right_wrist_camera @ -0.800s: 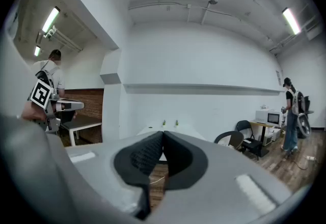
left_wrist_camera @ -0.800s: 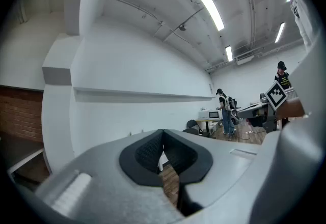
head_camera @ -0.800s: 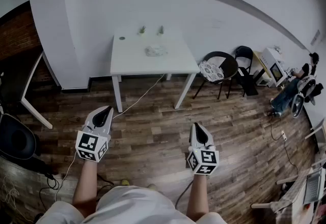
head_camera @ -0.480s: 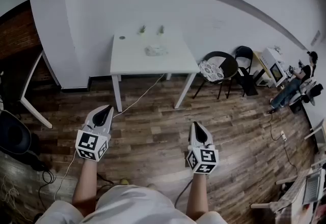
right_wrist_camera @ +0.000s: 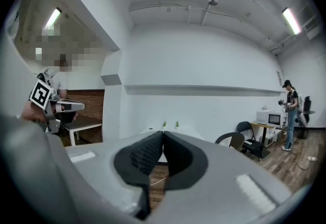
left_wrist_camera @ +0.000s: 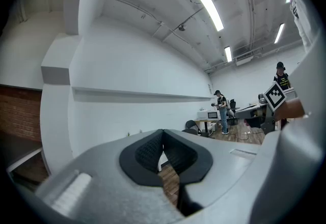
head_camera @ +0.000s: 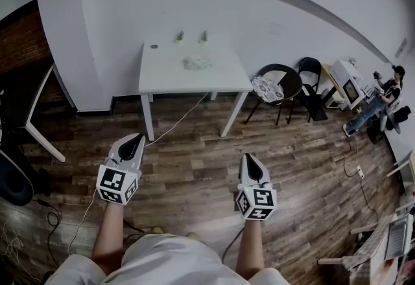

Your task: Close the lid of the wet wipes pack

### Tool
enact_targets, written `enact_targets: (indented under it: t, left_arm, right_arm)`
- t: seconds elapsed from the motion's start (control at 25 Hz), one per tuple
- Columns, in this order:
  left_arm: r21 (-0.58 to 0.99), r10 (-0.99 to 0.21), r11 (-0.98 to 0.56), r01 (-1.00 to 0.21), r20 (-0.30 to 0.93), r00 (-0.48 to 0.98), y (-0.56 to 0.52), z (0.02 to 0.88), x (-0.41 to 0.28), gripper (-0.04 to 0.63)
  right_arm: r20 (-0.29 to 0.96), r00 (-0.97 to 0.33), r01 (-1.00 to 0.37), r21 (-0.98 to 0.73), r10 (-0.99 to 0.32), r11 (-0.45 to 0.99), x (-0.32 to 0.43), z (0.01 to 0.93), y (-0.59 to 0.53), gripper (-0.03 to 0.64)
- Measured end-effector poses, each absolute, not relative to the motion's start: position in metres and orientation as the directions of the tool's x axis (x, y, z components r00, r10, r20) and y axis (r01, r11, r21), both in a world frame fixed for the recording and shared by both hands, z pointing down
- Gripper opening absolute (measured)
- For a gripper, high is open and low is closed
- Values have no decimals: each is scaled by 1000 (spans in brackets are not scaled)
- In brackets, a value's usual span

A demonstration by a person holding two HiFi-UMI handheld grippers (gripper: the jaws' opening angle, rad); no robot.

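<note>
The wet wipes pack (head_camera: 197,63) lies near the middle of a white table (head_camera: 162,79) against the far wall, well ahead of both grippers. My left gripper (head_camera: 134,139) is held level over the wooden floor at the left, jaws shut with nothing in them. At the right, my right gripper (head_camera: 248,159) is also level and shut, empty. In the left gripper view the dark pads (left_wrist_camera: 153,152) meet at the tips; in the right gripper view the pads (right_wrist_camera: 147,156) touch too. Whether the pack's lid is up cannot be made out from this distance.
Two small plants (head_camera: 181,36) and a small round object (head_camera: 154,46) stand at the table's back. A cable (head_camera: 175,125) runs across the floor under it. Chairs (head_camera: 279,86) stand right of the table, a person (head_camera: 382,99) at far right, a desk leg (head_camera: 39,128) and black chair (head_camera: 13,180) at left.
Both grippers stay almost where they were, still shut. The view has shifted slightly; the person at the far right has moved and the black chair at left has slid toward the frame edge.
</note>
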State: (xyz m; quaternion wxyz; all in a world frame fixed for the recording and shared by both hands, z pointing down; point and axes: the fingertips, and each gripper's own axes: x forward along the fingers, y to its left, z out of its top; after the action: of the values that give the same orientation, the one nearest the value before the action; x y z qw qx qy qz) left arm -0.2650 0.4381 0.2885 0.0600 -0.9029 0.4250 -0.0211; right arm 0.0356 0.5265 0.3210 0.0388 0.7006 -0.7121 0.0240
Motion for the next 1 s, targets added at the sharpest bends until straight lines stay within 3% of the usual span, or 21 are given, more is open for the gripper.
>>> enact_targets:
  t: [0.36,0.44,1.0]
  left_arm:
    - [-129,-771,-631,-765,-5,637,444,291,-254,6]
    - [-130,-773,-629,-766,-2,635,446,293,-253,6]
    - [-148,-784,-616,-774,12,621,453,289,-217,6]
  right_arm:
    - [85,-10,-1000,22,-996,12,46,324,529,48]
    - [91,-16,-1000,19,-996,18,46,327,529,92]
    - [81,-63,-998,5,-995,64,77,327,527,95]
